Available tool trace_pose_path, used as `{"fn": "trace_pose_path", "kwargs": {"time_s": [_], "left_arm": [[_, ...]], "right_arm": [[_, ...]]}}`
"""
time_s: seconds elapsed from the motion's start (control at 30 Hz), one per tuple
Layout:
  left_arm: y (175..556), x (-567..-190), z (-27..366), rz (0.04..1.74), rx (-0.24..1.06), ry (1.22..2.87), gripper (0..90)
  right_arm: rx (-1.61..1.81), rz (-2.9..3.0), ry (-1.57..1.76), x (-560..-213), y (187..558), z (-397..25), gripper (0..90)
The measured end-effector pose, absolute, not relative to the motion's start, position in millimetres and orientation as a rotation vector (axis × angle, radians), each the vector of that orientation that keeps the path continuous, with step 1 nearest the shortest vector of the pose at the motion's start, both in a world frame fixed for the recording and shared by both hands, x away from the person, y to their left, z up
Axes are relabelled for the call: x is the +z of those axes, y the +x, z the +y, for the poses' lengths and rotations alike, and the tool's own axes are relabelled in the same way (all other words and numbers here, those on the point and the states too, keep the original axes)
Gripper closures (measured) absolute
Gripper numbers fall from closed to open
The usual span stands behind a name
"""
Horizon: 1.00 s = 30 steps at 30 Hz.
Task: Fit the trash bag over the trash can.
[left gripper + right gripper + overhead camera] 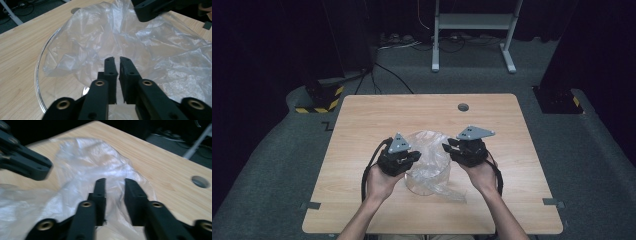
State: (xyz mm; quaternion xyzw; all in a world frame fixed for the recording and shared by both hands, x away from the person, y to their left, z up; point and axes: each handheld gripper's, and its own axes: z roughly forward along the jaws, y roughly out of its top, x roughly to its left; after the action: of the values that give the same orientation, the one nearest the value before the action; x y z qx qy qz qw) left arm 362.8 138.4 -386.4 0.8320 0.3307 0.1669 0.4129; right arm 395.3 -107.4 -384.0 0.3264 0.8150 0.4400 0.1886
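Note:
A clear round bowl (pixel 427 186) stands near the middle of the wooden table (pixel 362 120), and a crumpled clear plastic bag (pixel 430 148) fills and overhangs it. My left gripper (pixel 416 156) is at the bowl's left rim. Seen in the left gripper view, its jaws are almost together on the bag's film (pixel 150 45), just inside the bowl's rim (pixel 40 65). My right gripper (pixel 448 146) is at the right rim. In its own view the right gripper (pixel 115 181) is open over the bag (pixel 82 157), slightly blurred.
A round cable hole (pixel 463 107) lies in the table's far part. Behind the table stands a white frame (pixel 472 22) on the grey floor. Black posts with yellow-striped feet (pixel 319 102) flank the back corners. A tail of bag (pixel 451 192) lies toward the front edge.

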Motion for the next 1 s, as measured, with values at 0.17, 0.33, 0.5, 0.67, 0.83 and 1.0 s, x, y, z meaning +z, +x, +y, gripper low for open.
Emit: {"fn": "trace_pose_path", "kwargs": {"time_s": [0.17,0.33,0.5,0.67,0.83,1.0], "left_arm": [[360.9,-384.9,142.4,0.829,0.398,2.035,60.3],[359.0,-382.6,145.3,0.802,0.335,1.976,52.1],[356.7,-382.4,143.4,0.793,0.325,1.990,45.6],[357.5,-382.4,142.0,0.805,0.324,2.010,51.1],[362.7,-384.0,133.2,0.816,0.301,2.065,68.6],[363.9,-385.8,127.8,0.802,0.346,2.120,89.6]], "right_arm": [[1.182,2.261,0.863,-379.2,392.3,-100.0,90.0],[1.159,2.278,0.798,-373.5,387.0,-89.5,90.0],[1.158,2.350,0.739,-371.5,387.1,-65.0,89.9],[1.149,2.403,0.703,-374.9,388.1,-47.3,89.9],[1.184,2.438,0.687,-377.8,390.4,-39.9,89.6],[1.252,2.405,0.729,-373.5,391.2,-49.1,72.3]]}}
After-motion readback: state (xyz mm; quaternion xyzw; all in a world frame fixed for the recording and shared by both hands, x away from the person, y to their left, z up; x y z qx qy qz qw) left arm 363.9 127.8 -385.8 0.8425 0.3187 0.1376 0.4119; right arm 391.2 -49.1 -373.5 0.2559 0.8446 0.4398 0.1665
